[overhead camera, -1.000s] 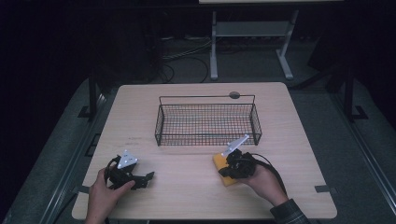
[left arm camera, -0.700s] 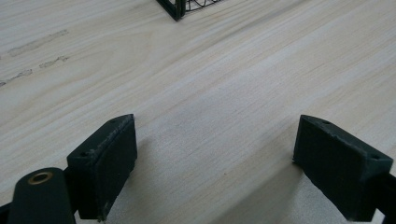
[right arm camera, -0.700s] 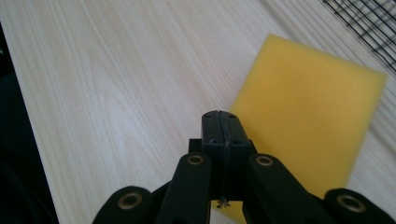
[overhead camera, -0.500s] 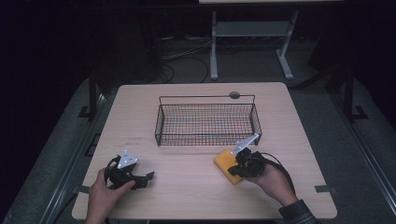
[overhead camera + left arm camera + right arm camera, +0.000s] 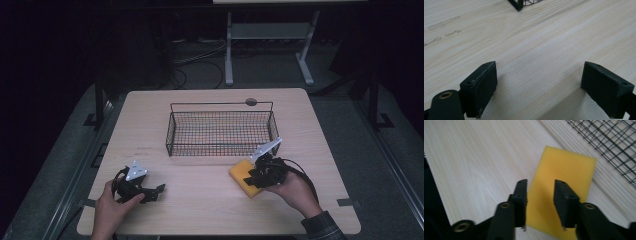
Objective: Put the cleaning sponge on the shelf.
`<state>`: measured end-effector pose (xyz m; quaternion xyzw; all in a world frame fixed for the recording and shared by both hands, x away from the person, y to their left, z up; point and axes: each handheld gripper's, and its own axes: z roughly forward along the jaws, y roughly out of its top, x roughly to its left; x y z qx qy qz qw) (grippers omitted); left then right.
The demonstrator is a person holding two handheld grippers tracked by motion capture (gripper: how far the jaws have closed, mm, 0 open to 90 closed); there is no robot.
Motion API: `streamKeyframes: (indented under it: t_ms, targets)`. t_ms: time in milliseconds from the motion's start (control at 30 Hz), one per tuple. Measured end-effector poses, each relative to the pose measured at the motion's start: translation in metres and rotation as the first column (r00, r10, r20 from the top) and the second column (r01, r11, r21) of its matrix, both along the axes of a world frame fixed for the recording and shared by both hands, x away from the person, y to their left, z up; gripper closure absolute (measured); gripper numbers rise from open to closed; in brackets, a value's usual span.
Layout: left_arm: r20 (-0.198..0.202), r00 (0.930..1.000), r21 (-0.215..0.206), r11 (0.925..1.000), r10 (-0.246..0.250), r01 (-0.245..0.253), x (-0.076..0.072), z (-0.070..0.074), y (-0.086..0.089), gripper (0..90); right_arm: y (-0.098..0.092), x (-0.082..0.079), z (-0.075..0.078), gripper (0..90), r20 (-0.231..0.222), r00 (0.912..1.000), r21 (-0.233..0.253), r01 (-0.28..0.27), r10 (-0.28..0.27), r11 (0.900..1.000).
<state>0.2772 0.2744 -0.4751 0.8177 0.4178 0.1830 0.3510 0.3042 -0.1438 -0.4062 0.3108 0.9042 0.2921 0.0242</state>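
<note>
The sponge (image 5: 243, 175) lies flat just in front of the basket (image 5: 220, 131). The right gripper (image 5: 540, 195) has slid back over its near edge, jaws narrowly apart, gripping nothing — probably lining up. The left gripper (image 5: 159, 190) rests wide open, unmoved.

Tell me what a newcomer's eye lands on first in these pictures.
The yellow sponge stands out brightest, lying flat on the pale wooden table just in front of the black wire basket, near its right end. The right gripper hangs over the sponge with jaws partly apart, while the left gripper rests wide open over bare wood at the near left.
</note>
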Motion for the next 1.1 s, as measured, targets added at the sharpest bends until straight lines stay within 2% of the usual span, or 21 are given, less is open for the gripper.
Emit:
streamKeyframes:
  t_ms: [33,100,133,167,233,367,500,833,1100]
  targets:
    - [0.001,1.0000,-0.001,1.0000,0.001,-0.001,0.000,0.000,0.000,12.6,0.000,0.000,0.000,56.3,0.000,1.0000,0.000,0.000,0.000,1.000]
    - [0.001,1.0000,-0.001,1.0000,0.001,-0.001,0.000,0.000,0.000,12.6,0.000,0.002,0.001,46.9,0.004,0.9997,-0.009,0.023,-0.023,1.000]
    - [0.001,1.0000,-0.001,1.0000,0.001,-0.001,0.000,0.000,0.000,12.6,0.000,0.002,0.001,46.9,0.004,0.9997,-0.009,0.023,-0.023,1.000]
    - [0.000,1.0000,0.000,1.0000,0.000,0.000,0.000,0.000,0.000,12.6,0.000,0.003,0.001,39.6,0.003,0.9992,-0.022,0.040,-0.040,0.999]
    - [0.001,1.0000,-0.001,1.0000,0.000,0.000,0.000,0.000,0.000,12.6,0.000,0.004,0.001,36.1,0.003,0.9988,-0.032,0.050,-0.050,0.998]
    - [0.000,1.0000,0.001,1.0000,0.000,0.000,0.000,0.000,0.000,12.6,0.002,0.006,0.000,18.3,0.009,0.9963,-0.064,0.086,-0.086,0.994]
    - [0.001,1.0000,0.003,1.0000,-0.002,0.002,0.000,0.000,0.000,12.6,0.005,0.009,-0.004,9.8,0.005,0.9936,-0.106,0.113,-0.113,0.988]
    - [0.000,1.0000,0.001,1.0000,-0.001,0.001,0.000,0.000,0.000,12.6,0.019,0.019,-0.017,4.9,-0.018,0.9929,-0.134,0.114,-0.118,0.984]
    - [-0.001,1.0000,0.002,1.0000,-0.002,0.002,0.000,0.000,0.000,12.6,0.028,0.025,-0.031,4.8,-0.023,0.9927,-0.155,0.114,-0.119,0.981]
